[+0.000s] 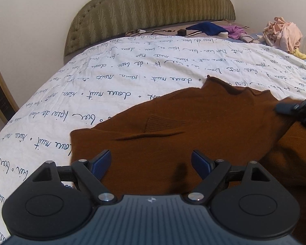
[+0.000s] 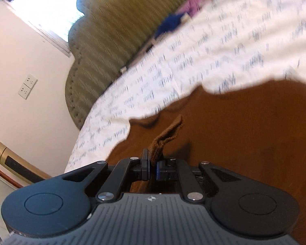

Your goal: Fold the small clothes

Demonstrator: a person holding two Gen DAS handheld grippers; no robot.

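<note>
Left claw: the left claw [image 1: 151, 164] is spread wide, its blue pads [image 1: 101, 162] apart and nothing between them; it hangs over the near part of the garment.
Right claw: the right claw [image 2: 152, 168] is pressed together on a pinch of brown cloth, a fold of which stands up from between the pads; in the left wrist view it shows at the right edge [image 1: 291, 107], gripping the garment's far right side.
Garment: a brown knitted garment [image 1: 204, 126] lies spread on the bed just ahead of both claws, with a shallow crease across its middle and a wavy far edge; its right part is drawn up toward the right claw.
Bed cover: a white sheet with dark handwritten script [image 1: 132, 77] covers the bed under and beyond the garment.
Far end of bed: a blue cloth [image 1: 206, 28], a purple cloth [image 1: 234, 30] and some cables lie near the headboard; a pile of pink clothes [image 1: 281, 33] sits at the far right.
Headboard: padded, olive-green [image 1: 149, 6], against a pale wall.
</note>
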